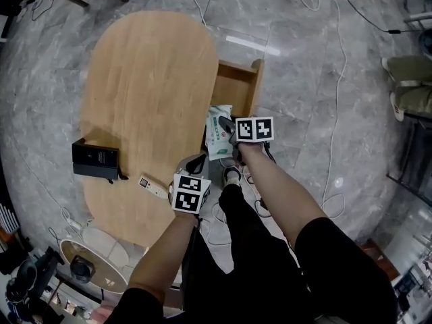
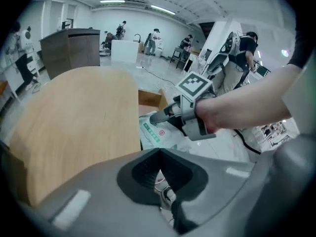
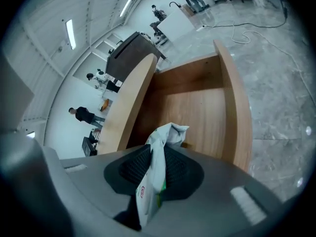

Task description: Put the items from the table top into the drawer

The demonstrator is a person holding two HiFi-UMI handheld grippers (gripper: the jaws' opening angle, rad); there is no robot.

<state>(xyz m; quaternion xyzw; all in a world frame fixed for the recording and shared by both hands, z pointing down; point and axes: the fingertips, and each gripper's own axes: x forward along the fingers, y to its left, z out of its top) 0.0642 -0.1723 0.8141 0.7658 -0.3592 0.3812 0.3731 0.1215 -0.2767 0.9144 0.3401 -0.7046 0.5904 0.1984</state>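
A white and green soft packet [image 1: 218,131] hangs over the near end of the open wooden drawer [image 1: 237,90], which sticks out from the right side of the oval wooden table [image 1: 145,86]. My right gripper [image 1: 231,132] is shut on this packet [image 3: 165,135], whose crumpled top stands up between the pads [image 3: 136,168] above the drawer floor [image 3: 197,112]. My left gripper [image 1: 196,163] sits at the table's near right edge, shut and holding nothing. The left gripper view shows its jaws [image 2: 159,152] meeting at the tips, with the packet [image 2: 155,135] and right gripper [image 2: 159,116] ahead.
A black box [image 1: 95,161] and a white remote [image 1: 153,186] lie on the table's near left part. Cables [image 1: 334,113] trail over the marble floor to the right. My own legs and a shoe [image 1: 231,175] are below the grippers. A round stand [image 1: 88,258] sits at lower left.
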